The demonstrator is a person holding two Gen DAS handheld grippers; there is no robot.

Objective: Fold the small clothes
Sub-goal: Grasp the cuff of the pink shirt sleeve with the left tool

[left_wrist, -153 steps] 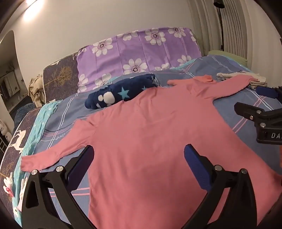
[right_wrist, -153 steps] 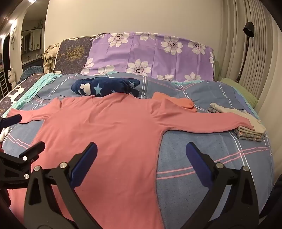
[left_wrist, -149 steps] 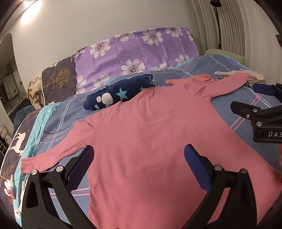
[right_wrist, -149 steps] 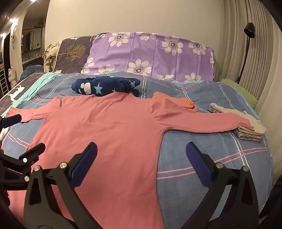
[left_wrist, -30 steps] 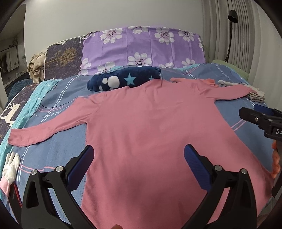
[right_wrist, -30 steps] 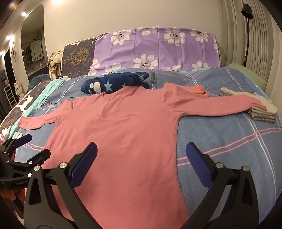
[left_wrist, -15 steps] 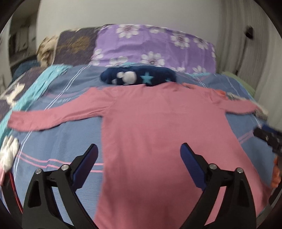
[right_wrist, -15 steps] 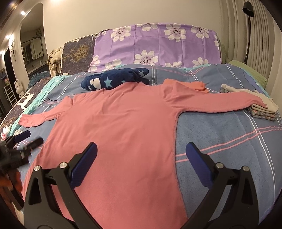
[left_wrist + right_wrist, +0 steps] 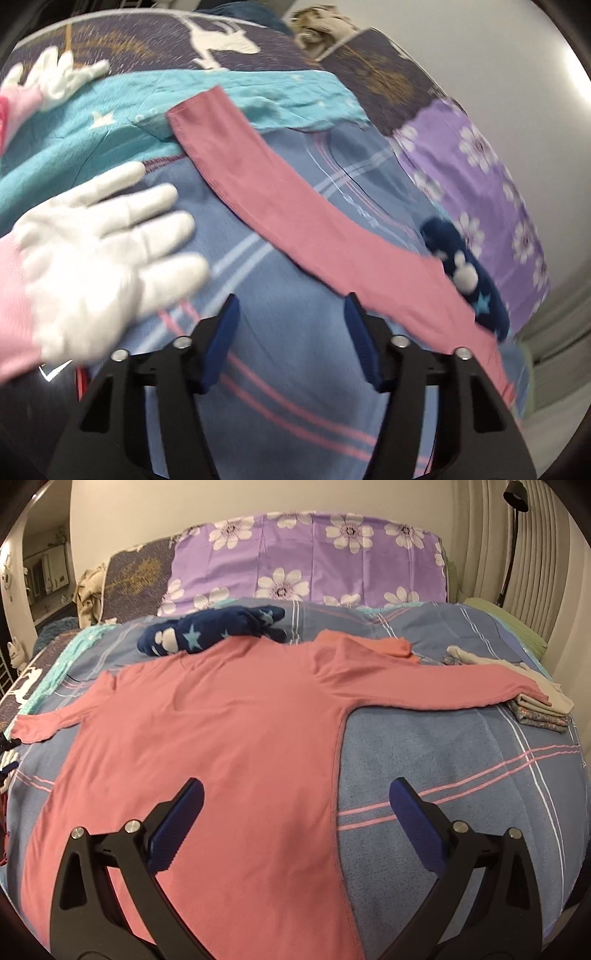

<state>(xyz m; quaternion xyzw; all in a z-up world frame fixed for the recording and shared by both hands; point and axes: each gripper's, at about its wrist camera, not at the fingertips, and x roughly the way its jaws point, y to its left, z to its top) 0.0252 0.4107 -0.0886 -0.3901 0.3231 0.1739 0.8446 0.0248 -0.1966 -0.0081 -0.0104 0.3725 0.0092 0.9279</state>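
This is a bedroom in a home. A wide bed (image 9: 461,746) fills the view, covered with a blue plaid sheet with pink and white stripes. A purple pillow with white flowers (image 9: 314,561) leans against the plain wall at its head, beside a darker cushion with a golden tree print (image 9: 144,572). Pale pleated curtains (image 9: 546,565) hang at the right, with a black reading lamp (image 9: 515,494) before them. Folded laundry (image 9: 539,709) is stacked on the bed's right edge.

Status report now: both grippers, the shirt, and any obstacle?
Left gripper open, near the sleeve. Right gripper open, empty. Shirt flat, unfolded. Sleeve end rests on folded clothes.
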